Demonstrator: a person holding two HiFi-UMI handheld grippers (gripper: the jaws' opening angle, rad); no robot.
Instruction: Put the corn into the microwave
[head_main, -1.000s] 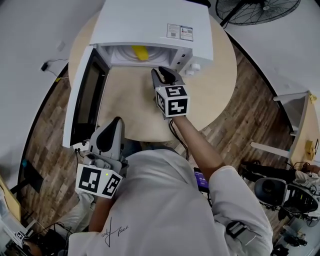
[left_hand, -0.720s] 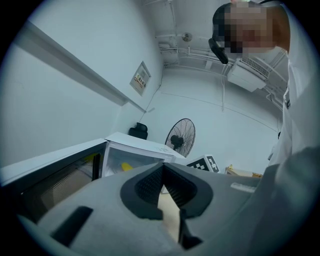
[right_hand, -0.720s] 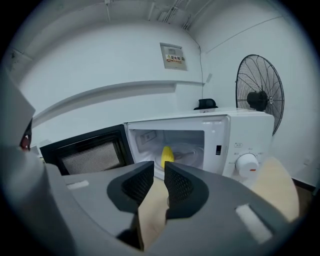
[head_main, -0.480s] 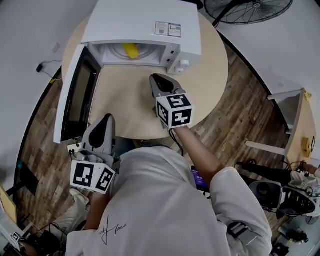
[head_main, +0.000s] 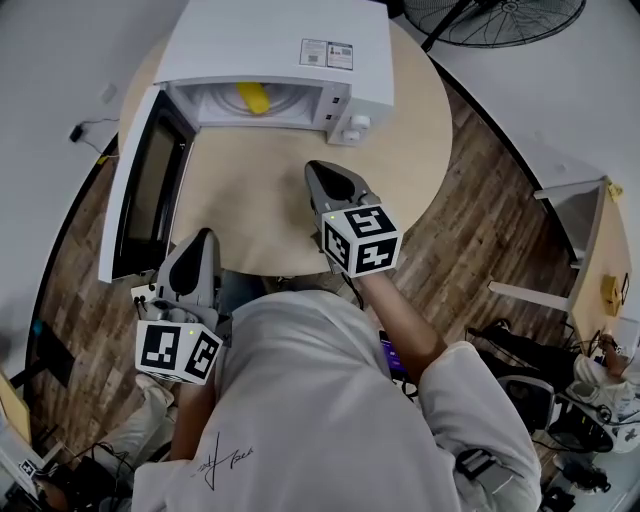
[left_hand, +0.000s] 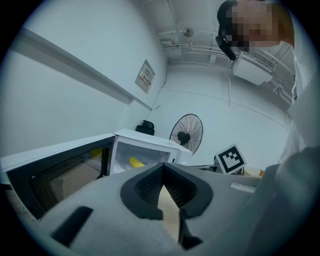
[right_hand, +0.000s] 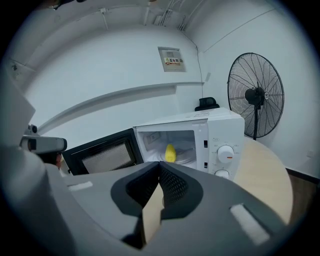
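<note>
yellow corn (head_main: 253, 97) lies inside the open white microwave (head_main: 270, 40) on the round wooden table (head_main: 250, 205); left gripper (head_main: 203, 238) and right gripper (head_main: 322, 172) are both closed on nothing.

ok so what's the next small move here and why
Probably bring the left tool to the outside of the door and push it shut: the corn already lies inside the microwave, the door stands wide open beside that tool, and the right tool is empty.

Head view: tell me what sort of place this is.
Probably a lab or workroom, not a kitchen: a microwave sits on a round table, and a pedestal fan stands behind.
</note>
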